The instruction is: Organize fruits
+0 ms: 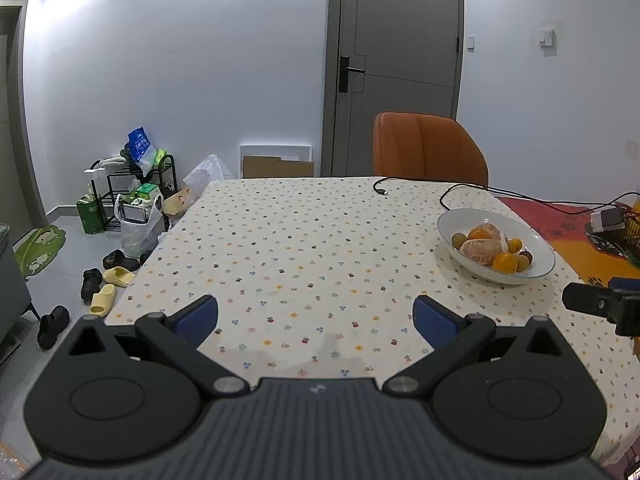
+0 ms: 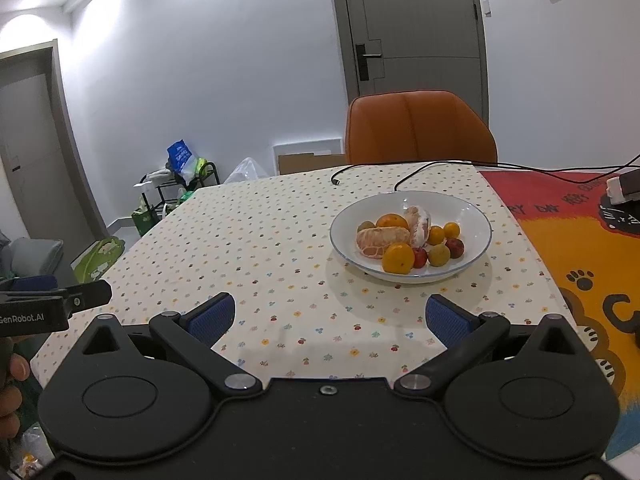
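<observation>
bowl (image 2: 472, 216): round, glossy white | fruit (image 2: 398, 258): smooth orange spheres

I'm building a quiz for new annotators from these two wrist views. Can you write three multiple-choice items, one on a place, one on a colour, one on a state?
1. Where is the fruit?
A. In the white bowl
B. Scattered on the tablecloth
C. On the chair

2. What colour is the chair behind the table?
A. Green
B. Orange
C. Black

3. How are the two claws?
A. Both open and empty
B. Both shut on fruit
C. One holds the bowl

Answers:
1 A: the peeled citrus and small fruits all lie inside the white bowl.
2 B: the chair is orange.
3 A: the left claw and the right claw each show spread fingers with only tablecloth between.
</observation>
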